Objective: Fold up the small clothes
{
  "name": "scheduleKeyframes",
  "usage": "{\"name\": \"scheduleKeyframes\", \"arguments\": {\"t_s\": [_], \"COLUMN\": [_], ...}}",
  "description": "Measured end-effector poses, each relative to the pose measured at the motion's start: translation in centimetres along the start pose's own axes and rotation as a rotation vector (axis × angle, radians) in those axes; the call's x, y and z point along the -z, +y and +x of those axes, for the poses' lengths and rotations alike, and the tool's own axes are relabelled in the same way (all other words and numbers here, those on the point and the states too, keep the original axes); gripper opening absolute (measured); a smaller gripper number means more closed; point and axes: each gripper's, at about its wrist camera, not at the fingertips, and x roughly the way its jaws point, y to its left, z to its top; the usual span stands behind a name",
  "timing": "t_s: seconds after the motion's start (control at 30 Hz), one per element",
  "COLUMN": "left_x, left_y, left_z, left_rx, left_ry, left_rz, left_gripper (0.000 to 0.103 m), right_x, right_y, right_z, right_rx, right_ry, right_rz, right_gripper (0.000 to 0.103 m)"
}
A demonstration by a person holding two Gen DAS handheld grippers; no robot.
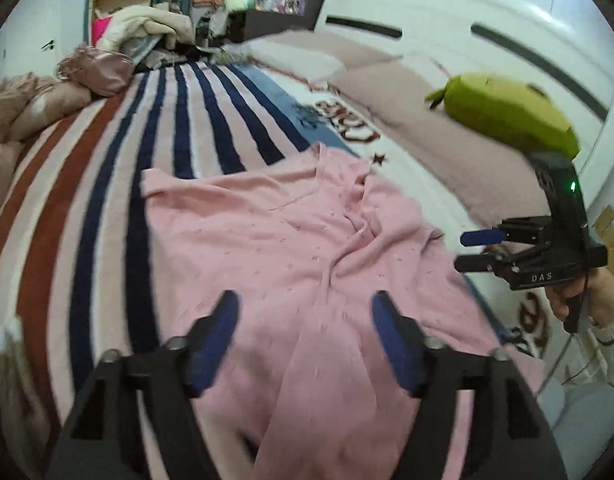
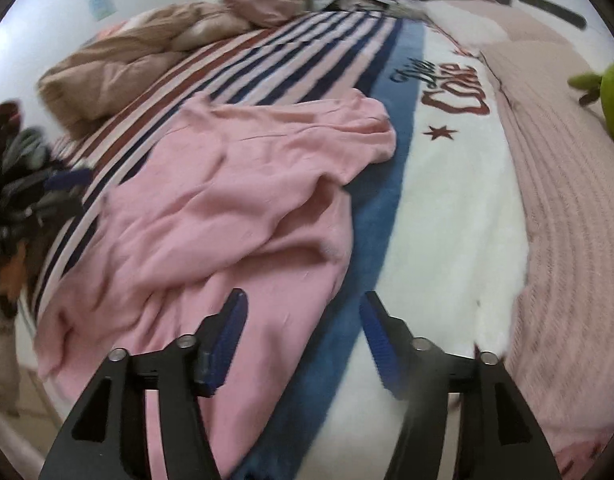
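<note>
Pink top (image 1: 291, 240) lies spread on the striped blanket (image 1: 87, 208), crumpled in the middle and toward the right side, near hem hanging over the bed edge. Not folded yet as far as I can judge; sleeves/shape hard to make out under the wrinkles.

Left gripper (image 1: 307, 344): wide apart, nothing between the pads, hovering over the near part of the top. Whether it touches cloth — can't tell, view is blurred.

Right gripper (image 2: 303, 340): also wide, empty, sitting over the right edge of the top where pink meets the blue band of the blanket. From the left cam it shows side-on at the right (image 1: 479, 248), off the cloth's edge, held up by the hand (image 1: 587, 300).

Step, my read: start of the fold, approach/pick phase. Both tools free, lining up w/ the near edge.

Next move prob needs:
- each tool down on one near corner or side edge, pinch a single layer, not the bunched ridge
- pull taut to flatten the central creases first
- then lift both together and carry over, keeping edges level

Risk: grabbing the blanket pile along w/ the top; hem over the bed edge may drag it off.

Green plush (image 1: 507, 116) sits well apart, on the far right, no obstacle.
</note>
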Motion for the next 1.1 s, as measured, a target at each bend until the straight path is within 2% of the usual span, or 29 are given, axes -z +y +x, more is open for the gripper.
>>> {"name": "scheduleKeyframes", "arguments": {"t_s": [0.07,0.17,0.27,0.37,0.47,0.57,0.63,0.7,0.73,0.8,0.83,0.87,0.9,0.93,0.97,1.03,1.1], "left_x": [1.3,3.8,6.7,9.7,12.2,13.2,13.2,13.1,13.0,12.9,12.8,12.7,12.5,12.4,12.3,12.2,12.2], "left_y": [0.6,1.2,1.9,1.9,2.0,1.9,1.6,1.0,0.8,0.2,0.1,0.0,0.0,-0.1,-0.2,-0.7,-0.7], "left_z": [-1.9,-3.5,-3.8,-3.5,-2.3,-2.0,-1.7,-1.2,-1.0,-0.5,-0.3,-0.1,-0.1,0.0,-0.1,-0.3,-0.7], "left_rx": [0.022,0.034,0.022,0.041,0.012,0.027,0.027,0.043,0.050,0.060,0.066,0.074,0.092,0.119,0.131,0.111,0.131], "left_ry": [0.003,0.028,0.081,0.139,0.203,0.179,0.166,0.161,0.162,0.163,0.163,0.163,0.163,0.166,0.164,0.156,0.148], "left_rz": [-0.026,-0.052,-0.073,-0.086,-0.111,-0.144,-0.151,-0.143,-0.136,-0.124,-0.124,-0.126,-0.131,-0.143,-0.148,-0.127,-0.137], "left_gripper": [0.072,0.080,0.082,0.082,0.082,0.081,0.075,0.062,0.060,0.043,0.039,0.027,0.014,0.010,0.009,0.009,0.009], "right_x": [1.2,3.3,5.7,8.3,9.6,9.9,10.1,10.3,10.3,10.3,10.2,10.1,10.0,9.7,9.5,9.3,9.3], "right_y": [0.4,0.6,1.5,2.7,3.8,4.3,4.9,5.8,6.2,7.4,7.9,8.2,8.5,8.6,8.6,8.9,9.0], "right_z": [-1.2,-1.8,-1.5,-0.8,-0.6,-0.6,-0.3,-0.1,0.0,0.4,0.6,0.7,0.8,0.9,0.9,0.4,-0.3], "right_rx": [-0.016,-0.118,-0.185,-0.228,-0.236,-0.262,-0.274,-0.292,-0.312,-0.312,-0.293,-0.271,-0.251,-0.252,-0.259,-0.255,-0.247], "right_ry": [0.004,0.058,0.118,0.170,0.167,0.157,0.158,0.156,0.162,0.169,0.168,0.159,0.151,0.148,0.145,0.132,0.112], "right_rz": [-0.005,0.026,0.028,0.017,-0.004,0.010,-0.007,-0.031,-0.041,-0.071,-0.089,-0.101,-0.105,-0.100,-0.093,-0.093,-0.099], "right_gripper": [0.066,0.066,0.066,0.066,0.068,0.068,0.066,0.066,0.066,0.066,0.061,0.047,0.040,0.026,0.016,0.013,0.013]}}
